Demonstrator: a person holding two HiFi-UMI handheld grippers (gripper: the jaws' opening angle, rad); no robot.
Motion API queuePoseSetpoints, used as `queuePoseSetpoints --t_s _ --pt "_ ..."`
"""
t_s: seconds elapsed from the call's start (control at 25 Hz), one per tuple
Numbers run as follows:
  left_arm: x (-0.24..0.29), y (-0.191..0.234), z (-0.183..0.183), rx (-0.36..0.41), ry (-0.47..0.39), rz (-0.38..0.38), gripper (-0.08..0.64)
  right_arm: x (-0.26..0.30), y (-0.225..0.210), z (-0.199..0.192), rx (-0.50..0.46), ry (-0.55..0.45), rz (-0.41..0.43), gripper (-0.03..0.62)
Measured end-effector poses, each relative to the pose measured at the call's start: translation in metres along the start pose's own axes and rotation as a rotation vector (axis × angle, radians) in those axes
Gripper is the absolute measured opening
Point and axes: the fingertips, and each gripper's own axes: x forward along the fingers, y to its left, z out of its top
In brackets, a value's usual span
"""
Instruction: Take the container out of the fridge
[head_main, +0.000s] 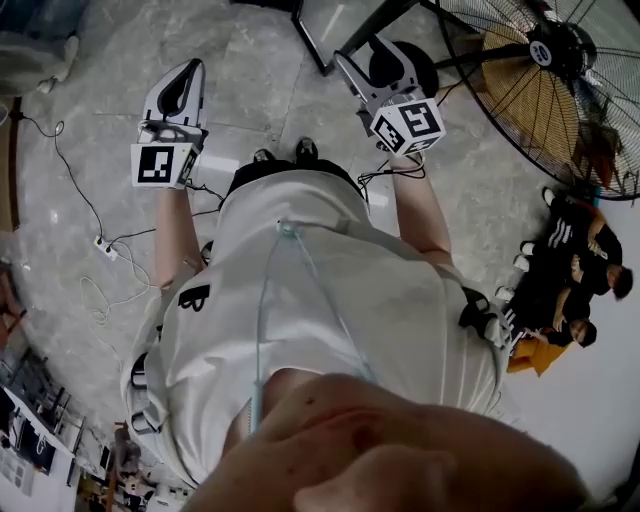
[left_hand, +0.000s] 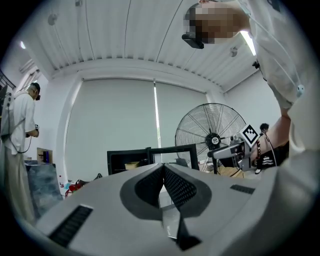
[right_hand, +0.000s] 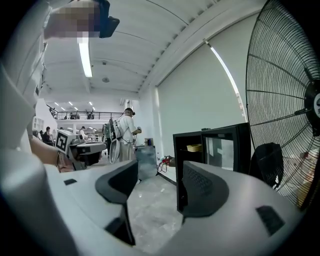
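- Both arms are out in front, chest-high and roughly level, each hand carrying 1 pair of tongs over the grey stone floor (head_main: 250, 70).
- The left tongs (left_hand: 162, 168) are pressed together, the ribbed pads meeting at the tips with nothing caught between them.
- The right tongs (right_hand: 159, 172) stand wide apart, and only bare floor shows through the gap.
- The black fridge (right_hand: 176, 155) sits ahead of the right tongs and well apart from them, partly hidden behind the right-hand pad, with its glass door swung open.
- The container (right_hand: 194, 148), a small yellowish tub, sits on a shelf inside the fridge, showing just above the tip of that right-hand pad.
- From the left tongs, the same tub shows far beyond the closed tips and a little to their left.
- A big wire-caged fan (right_hand: 290, 100) looms close on the outer side of the right tongs, beside the fridge.
- Out beyond the left tongs, further back in the room, a person in white (right_hand: 127, 130) stands facing away.
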Motion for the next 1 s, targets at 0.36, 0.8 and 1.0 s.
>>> queuePoseSetpoints --t_s 0.36,0.8,1.0 --pt "-0.008 0.021 0.005 -0.023 -0.063 -0.028 0.009 0.014 0.018 0.004 -0.023 0.008 -0.059 0.272" --pt "0.016 0.058 -0.014 -0.05 -0.027 -0.051 0.009 0.055 0.016 0.005 -0.019 0.003 -0.045 0.273" --pt "0.043 0.067 -0.019 -0.035 -0.039 -0.062 0.009 0.074 -0.007 0.01 -0.029 -0.003 -0.045 0.272"
